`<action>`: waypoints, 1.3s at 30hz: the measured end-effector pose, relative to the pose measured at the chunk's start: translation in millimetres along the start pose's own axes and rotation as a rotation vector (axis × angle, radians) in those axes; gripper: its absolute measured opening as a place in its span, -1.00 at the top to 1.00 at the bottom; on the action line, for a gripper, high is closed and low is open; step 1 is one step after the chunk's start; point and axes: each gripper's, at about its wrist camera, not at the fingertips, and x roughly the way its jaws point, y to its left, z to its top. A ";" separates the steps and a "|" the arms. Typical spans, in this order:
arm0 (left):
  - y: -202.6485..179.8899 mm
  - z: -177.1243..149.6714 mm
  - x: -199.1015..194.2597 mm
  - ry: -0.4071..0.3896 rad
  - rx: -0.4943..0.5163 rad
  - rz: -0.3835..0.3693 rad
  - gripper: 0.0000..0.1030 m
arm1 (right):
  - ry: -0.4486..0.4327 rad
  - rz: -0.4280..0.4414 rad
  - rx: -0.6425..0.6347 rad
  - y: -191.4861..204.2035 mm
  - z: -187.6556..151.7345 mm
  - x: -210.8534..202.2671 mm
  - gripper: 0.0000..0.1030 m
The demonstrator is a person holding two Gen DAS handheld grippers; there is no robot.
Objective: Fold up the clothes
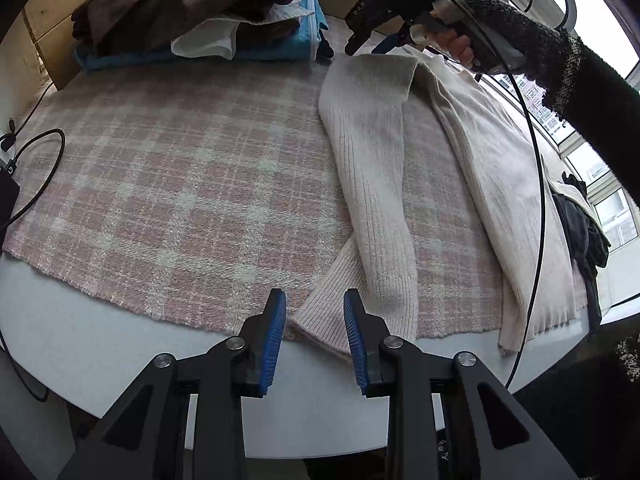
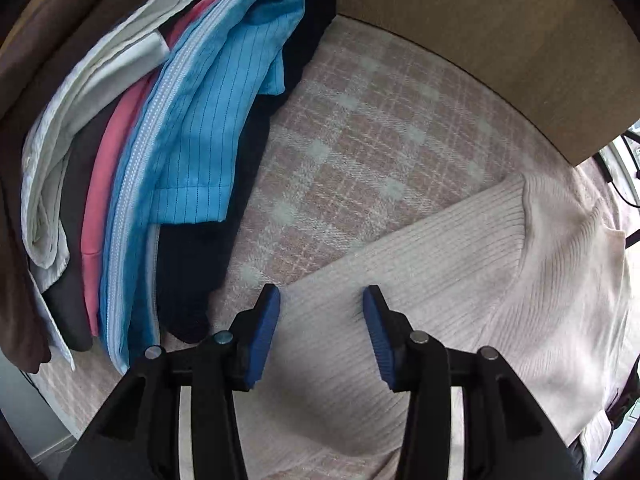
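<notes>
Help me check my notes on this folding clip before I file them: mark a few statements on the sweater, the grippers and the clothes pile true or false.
1. The cream ribbed sweater lies on a pink plaid cloth. True.
2. The left gripper is clamped on the sweater's hem. False: its jaws are open, with the hem edge just ahead of them.
3. The right gripper is open above the sweater. True.
4. The pile of clothes holds only white garments. False: it shows blue, pink, white, brown and dark pieces.
5. A sleeve is folded across the sweater's body. False: it lies on the plaid cloth beside the body.
</notes>
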 end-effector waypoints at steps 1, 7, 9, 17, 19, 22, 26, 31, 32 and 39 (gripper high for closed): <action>-3.5 -0.1 3.2 0.003 0.021 0.000 0.47 | -0.003 0.004 -0.005 0.5 -1.8 -1.5 0.47; -6.1 -0.4 -0.5 -0.046 0.047 -0.027 0.89 | -0.033 0.122 0.069 -22.5 -10.9 -18.7 0.92; 3.2 1.4 -22.3 -0.110 -0.004 -0.055 0.89 | -0.069 0.191 0.118 -38.7 -14.4 -33.9 0.93; -1.8 11.9 -91.0 -0.273 -0.020 -0.127 0.89 | -0.198 0.367 0.260 -103.3 -33.9 -102.0 0.93; -22.3 15.0 -92.6 -0.285 0.020 -0.143 0.89 | -0.222 0.393 0.276 -118.2 -41.3 -116.0 0.93; -64.5 19.7 -89.6 -0.285 0.096 -0.178 0.89 | -0.253 0.400 0.287 -147.7 -55.3 -129.6 0.93; -136.2 10.4 -63.3 -0.183 0.206 -0.278 0.83 | -0.266 0.389 0.315 -202.3 -90.2 -127.5 0.92; -190.9 -9.0 -18.9 -0.067 0.198 -0.188 0.78 | -0.122 0.253 0.255 -263.9 -125.4 -92.4 0.69; -194.5 -12.6 -14.2 -0.063 0.169 -0.174 0.78 | -0.133 0.265 0.247 -273.9 -129.8 -90.0 0.69; -218.5 -24.9 25.2 -0.062 0.008 -0.064 0.59 | -0.219 0.361 -0.067 -227.2 -110.3 -93.1 0.68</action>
